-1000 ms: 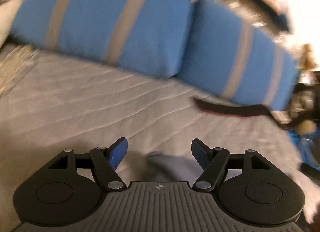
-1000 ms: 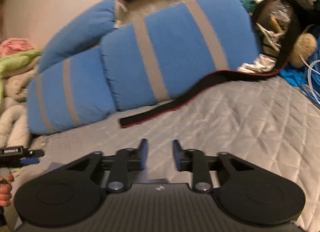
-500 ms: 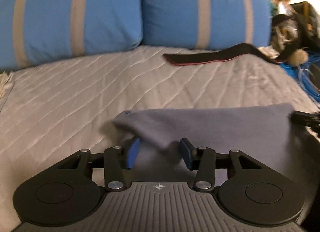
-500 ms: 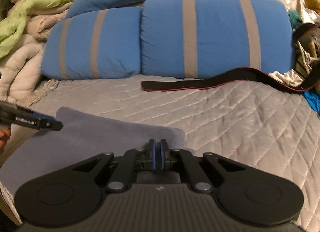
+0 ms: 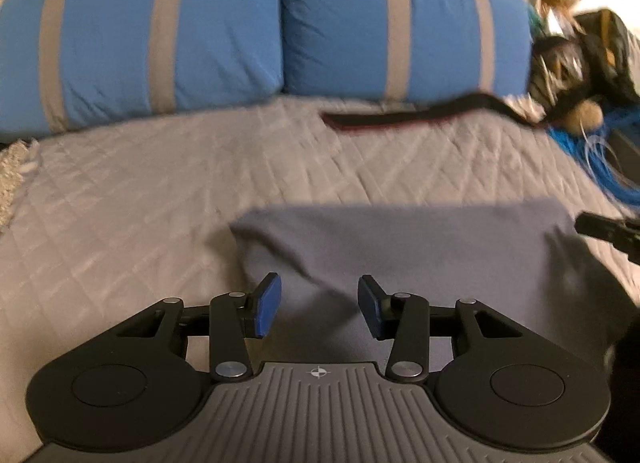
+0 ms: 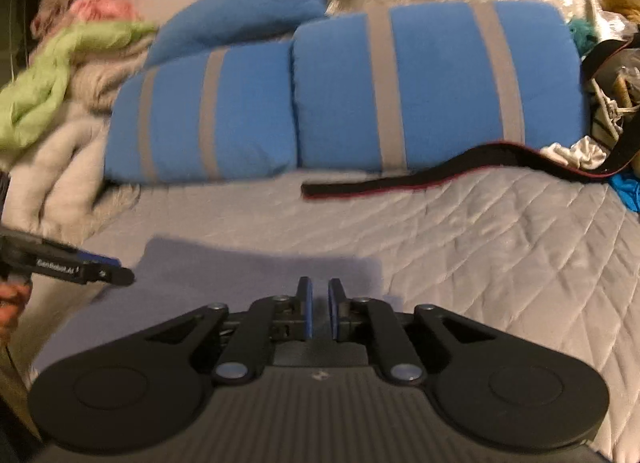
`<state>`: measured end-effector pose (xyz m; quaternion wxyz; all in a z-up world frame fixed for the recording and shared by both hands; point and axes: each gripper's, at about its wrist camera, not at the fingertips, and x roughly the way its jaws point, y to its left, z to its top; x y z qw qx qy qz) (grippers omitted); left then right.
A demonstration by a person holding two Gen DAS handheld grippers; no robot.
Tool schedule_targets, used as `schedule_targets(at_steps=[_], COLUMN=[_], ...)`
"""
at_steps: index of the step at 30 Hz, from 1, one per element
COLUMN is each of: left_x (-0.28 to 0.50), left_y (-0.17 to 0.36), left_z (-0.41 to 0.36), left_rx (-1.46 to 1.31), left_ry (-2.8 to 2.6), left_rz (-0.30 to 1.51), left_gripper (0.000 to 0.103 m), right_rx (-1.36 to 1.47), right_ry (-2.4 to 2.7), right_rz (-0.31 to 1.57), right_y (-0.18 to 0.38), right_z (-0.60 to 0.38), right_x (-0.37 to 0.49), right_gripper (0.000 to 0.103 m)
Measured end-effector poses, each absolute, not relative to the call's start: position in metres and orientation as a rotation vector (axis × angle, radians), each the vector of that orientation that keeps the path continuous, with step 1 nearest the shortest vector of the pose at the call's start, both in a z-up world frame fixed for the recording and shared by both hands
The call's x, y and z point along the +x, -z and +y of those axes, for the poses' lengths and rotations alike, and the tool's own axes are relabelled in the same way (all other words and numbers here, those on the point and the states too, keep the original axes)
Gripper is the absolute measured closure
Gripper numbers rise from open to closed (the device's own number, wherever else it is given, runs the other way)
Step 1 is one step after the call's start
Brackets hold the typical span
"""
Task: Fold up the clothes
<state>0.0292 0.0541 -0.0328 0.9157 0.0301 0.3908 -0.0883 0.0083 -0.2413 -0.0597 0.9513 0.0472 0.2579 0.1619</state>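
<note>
Two grippers work a grey garment [image 5: 400,247] lying flat near the quilted bed's [image 5: 160,191] front edge — soft, light, limp, probably best pinched at its corners. Left gripper [image 5: 319,306] stands parted over cloth after closing partway, gripping nothing visibly; right gripper [image 6: 319,313], nearly closed, holds cloth or not — I cannot tell. Its neighbour's finger reads roughly "GenRobot.AI".

The left gripper [image 5: 319,311] is held tilted downward, its blue-padded fingers [image 5: 267,305] set apart after having just been closing; whether cloth is pinched between them cannot be told. The right gripper [image 6: 318,313] is held at a shallower downward tilt, its pads [image 6: 306,313] drawn close with a narrow gap left between. A hand [image 6: 14,303] is seen behind the left gripper.
</note>
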Motion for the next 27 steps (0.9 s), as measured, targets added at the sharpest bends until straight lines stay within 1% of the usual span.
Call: schedule_targets(at_steps=[2,3,4,5,8,11,15,27], left_x=[0.028,0.028,0.029,0.030,0.033,0.043,0.066,0.110], left_y=[0.039,0.041,0.041,0.041,0.037,0.036,0.040,0.054], left_z=[0.050,0.050,0.051,0.052,0.061,0.078,0.098,0.100], left_rx=[0.090,0.094,0.088,0.079,0.014,-0.079,-0.166,-0.172], left_ry=[0.164,0.157,0.153,0.151,0.140,0.086,0.030,0.013], left_rz=[0.840,0.852,0.858,0.863,0.848,0.806,0.798,0.764], left_gripper=[0.061,0.061,0.061,0.061,0.061,0.061,0.062,0.062], right_rx=[0.064,0.057,0.055,0.052,0.052,0.055,0.037,0.020], right_ry=[-0.299,-0.283,-0.268,-0.257,-0.254,-0.263,-0.264,-0.276], right_rz=[0.574,0.589,0.592,0.592,0.581,0.571,0.563,0.560], right_y=[0.064,0.066,0.067,0.068,0.068,0.068,0.068,0.070], right_z=[-0.235,-0.232,-0.230,-0.229,-0.230,-0.231,-0.228,-0.225], right_x=[0.008,0.008,0.007,0.007,0.005,0.003,0.002,0.002], right_gripper=[0.085,0.080,0.078,0.080,0.078,0.073,0.072,0.064])
